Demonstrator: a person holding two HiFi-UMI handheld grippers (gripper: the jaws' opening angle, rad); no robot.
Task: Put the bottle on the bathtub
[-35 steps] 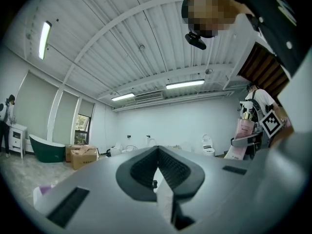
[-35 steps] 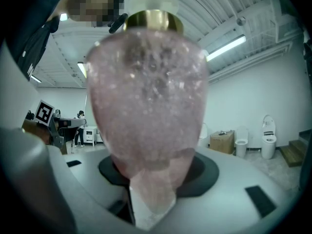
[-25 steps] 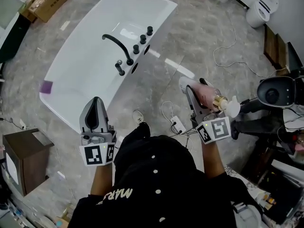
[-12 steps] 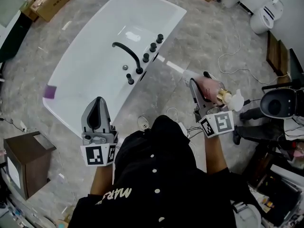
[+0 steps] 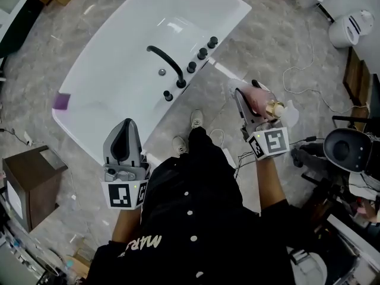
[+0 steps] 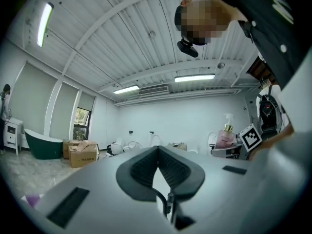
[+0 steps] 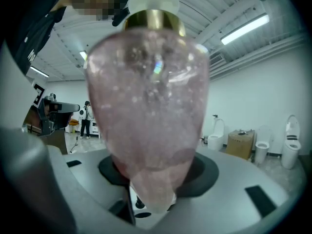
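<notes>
The floor is grey marbled stone. A white toilet stands at its far right edge and a dark wooden cabinet at the left. The walls are white, and the ribbed white ceiling carries lit strip lights. A window shows greenery. Near it sit cardboard boxes and a dark green tub.

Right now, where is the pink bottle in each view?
Head view: pink bottle right of centre, in the right claw.
Left gripper view: small, far right, beside the marker cube.
Right gripper view: fills the centre, clamped between the jaws.
Shared landmark: its gold collar.
</notes>
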